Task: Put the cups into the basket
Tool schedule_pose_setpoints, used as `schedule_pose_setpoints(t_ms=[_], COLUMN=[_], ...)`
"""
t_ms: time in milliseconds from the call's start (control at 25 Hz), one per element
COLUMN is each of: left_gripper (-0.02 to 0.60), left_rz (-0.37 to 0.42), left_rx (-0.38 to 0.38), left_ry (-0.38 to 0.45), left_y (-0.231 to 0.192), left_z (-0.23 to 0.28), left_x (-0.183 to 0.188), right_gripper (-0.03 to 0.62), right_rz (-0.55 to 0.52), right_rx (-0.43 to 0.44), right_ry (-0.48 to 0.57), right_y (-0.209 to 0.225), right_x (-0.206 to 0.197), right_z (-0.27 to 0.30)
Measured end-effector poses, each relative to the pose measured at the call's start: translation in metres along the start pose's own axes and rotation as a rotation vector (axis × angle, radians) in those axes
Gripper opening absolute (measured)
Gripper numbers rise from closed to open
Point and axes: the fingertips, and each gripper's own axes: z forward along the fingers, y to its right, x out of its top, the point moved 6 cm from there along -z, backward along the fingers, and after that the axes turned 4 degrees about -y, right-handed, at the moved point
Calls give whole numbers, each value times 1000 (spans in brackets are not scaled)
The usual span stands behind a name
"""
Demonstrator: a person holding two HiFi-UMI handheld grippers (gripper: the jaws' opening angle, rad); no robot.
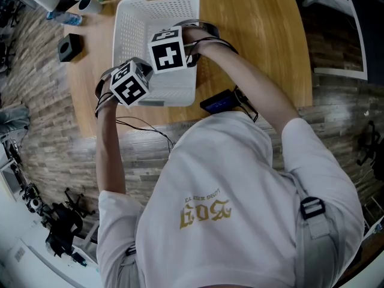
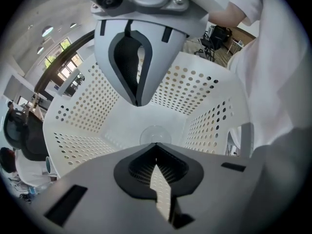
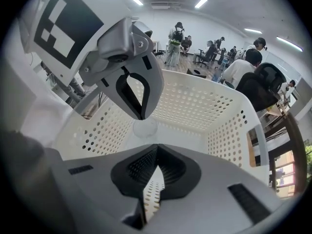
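White perforated basket point(image 1: 180, 5) stands on the left half of the wooden table point(image 1: 252, 35), running from its far edge toward its near edge. Both grippers hang over the basket's near end, side by side and close together.

Left gripper point(image 2: 146, 124): jaws apart, nothing between them but the basket's inside. Right gripper point(image 3: 148, 131): jaws likewise apart and empty, with a narrower gap.

One clear cup point(image 2: 155, 134) rests on the basket's floor, near the far wall. Both gripper views look past their jaw tips onto it.

A black box point(image 1: 70, 47) lies by the table's left edge and a dark flat device point(image 1: 219, 102) by its near edge. A cup-like thing point(image 1: 90, 3) sits at the far left corner, too small to name surely.

Judged risks:
- The grippers stand so close that pulling one out carelessly could knock the other.
- A jaw could catch the near wall and drag or tilt the light basket.
- The cup is transparent and probably light, so a nudge to the basket could tip it over.
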Motion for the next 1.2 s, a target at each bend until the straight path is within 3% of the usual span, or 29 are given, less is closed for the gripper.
schedule_pose_setpoints(t_ms=[120, 400, 680, 840, 1200], left_gripper=[7, 7, 7, 6, 6], left_rz=[-26, -232, -332, -451, -618], left_rx=[51, 173, 279, 329, 497], left_ry=[26, 222, 266, 372, 639], left_y=[-5, -16, -24, -26, -21], left_z=[-5, -45, -52, -62, -87], left_x=[0, 14, -3, -10, -20], right_gripper=[9, 9, 9, 9, 9], right_rz=[8, 47, 77, 107, 163], right_rx=[-24, -133, -137, -151, -228], right_ry=[31, 181, 217, 254, 379], right_y=[1, 1, -4, -7, -11], right_x=[1, 8, 8, 7, 9], right_z=[-3, -19, -21, -26, -40])
